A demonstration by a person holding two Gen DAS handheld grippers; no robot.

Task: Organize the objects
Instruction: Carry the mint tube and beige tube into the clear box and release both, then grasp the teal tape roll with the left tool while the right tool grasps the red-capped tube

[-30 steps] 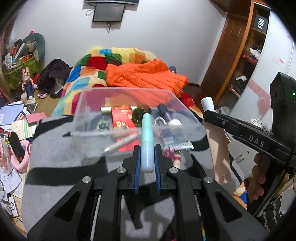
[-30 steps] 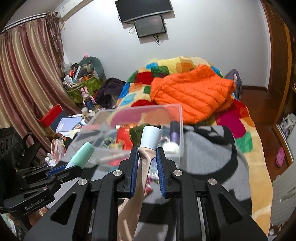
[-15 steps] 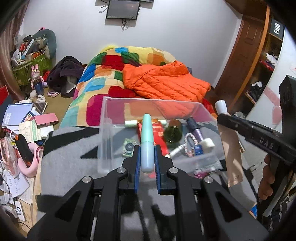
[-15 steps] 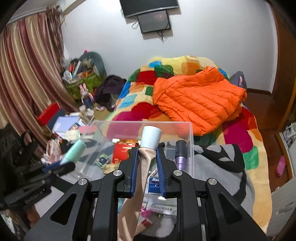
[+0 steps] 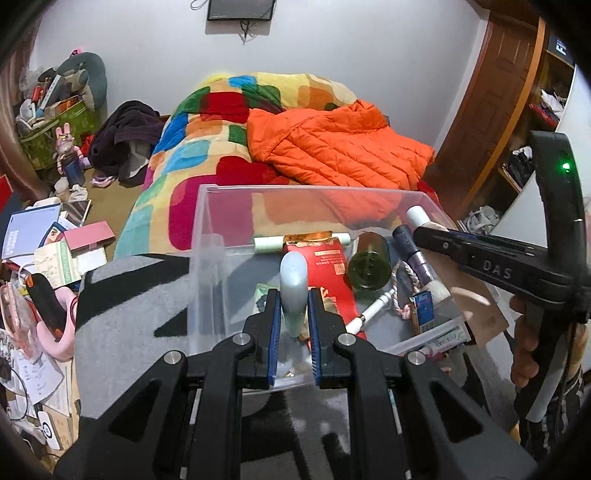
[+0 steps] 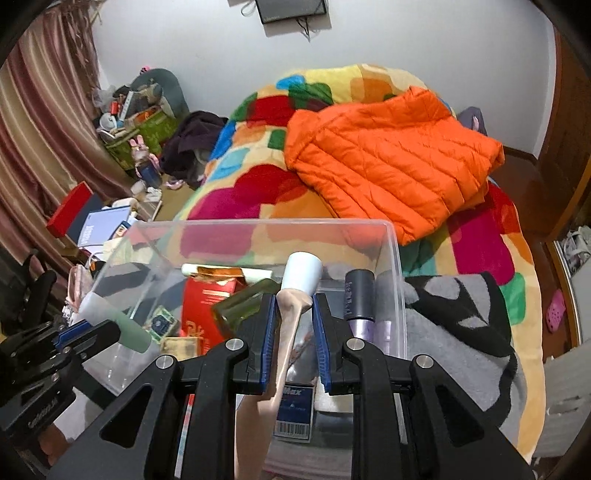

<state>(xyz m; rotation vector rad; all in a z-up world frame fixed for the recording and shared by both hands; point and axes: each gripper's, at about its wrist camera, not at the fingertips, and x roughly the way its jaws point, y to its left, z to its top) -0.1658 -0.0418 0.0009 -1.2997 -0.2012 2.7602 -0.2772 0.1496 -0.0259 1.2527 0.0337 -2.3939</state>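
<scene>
A clear plastic bin stands on a grey and black blanket at the foot of the bed. My left gripper is shut on a pale teal tube, held over the bin's near left part. My right gripper is shut on a beige tube with a white cap, held over the bin's right side. The right gripper also shows in the left wrist view. Inside the bin lie a red packet, a green bottle, a purple tube and a blue box.
The bed carries a colourful quilt and an orange puffer jacket. Books, boxes and clutter cover the floor to the left. A wooden door and shelves are to the right. A monitor hangs on the far wall.
Both grippers have moved forward and up over the bin, still holding their tubes. The bin's inside now shows from above.
</scene>
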